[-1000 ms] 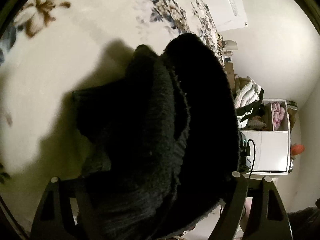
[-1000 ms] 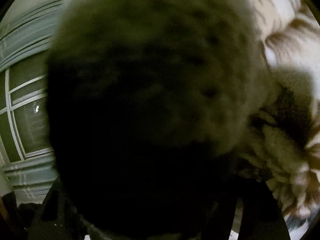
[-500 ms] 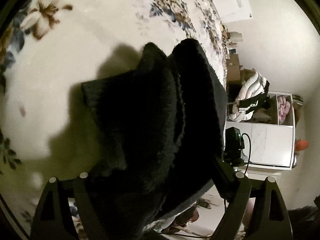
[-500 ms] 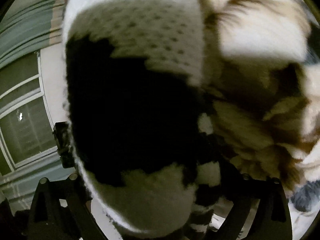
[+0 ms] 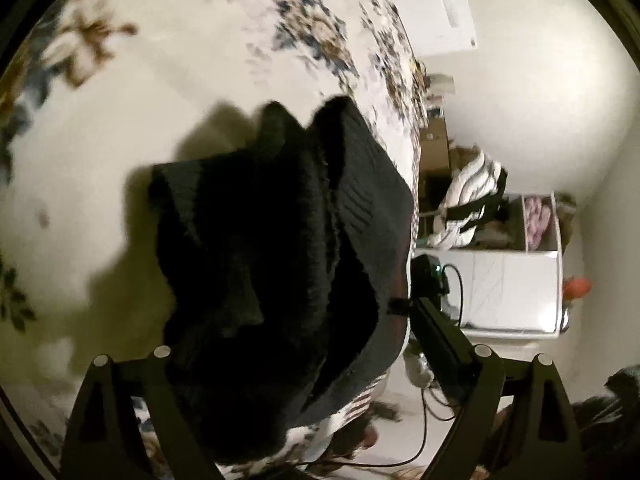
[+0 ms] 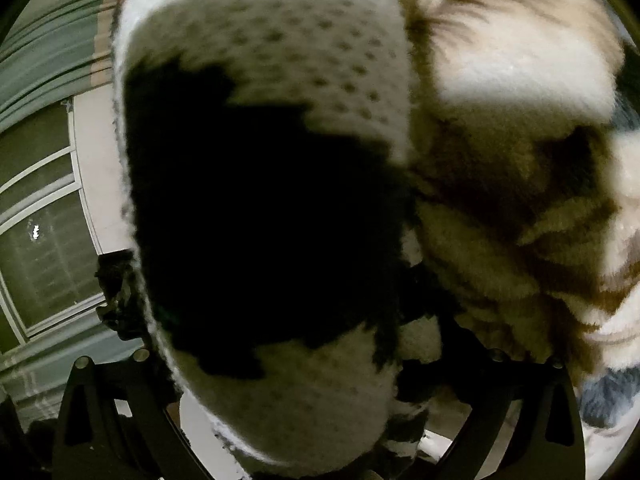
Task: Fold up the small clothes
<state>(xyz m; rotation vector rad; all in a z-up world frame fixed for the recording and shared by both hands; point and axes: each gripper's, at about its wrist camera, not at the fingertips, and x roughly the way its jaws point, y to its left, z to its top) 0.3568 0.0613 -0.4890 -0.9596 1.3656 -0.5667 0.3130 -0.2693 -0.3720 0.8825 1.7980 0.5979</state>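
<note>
Left claw (image 5: 320, 380) clenched on a black knit garment (image 5: 280, 248) above the floral bedspread (image 5: 120, 120), near the bed's edge. Right claw (image 6: 316, 392) grips its black-and-white knit side (image 6: 280, 80).

- Black garment (image 5: 280, 264): ribbed knit cloth, matt and fuzzy.
- Floral blanket (image 5: 120, 128): soft, fleecy cloth, matt.
- White knit (image 6: 288, 80): coarse open-stitch cloth dotted with small holes, with black patches; seen blurred.
- Left gripper (image 5: 320, 360): fingers (image 5: 104, 420) of matt black plastic, capped with pale, metal-looking screw heads.
- Cabinet (image 5: 508, 288): smooth white panels, faintly glossy.
</note>
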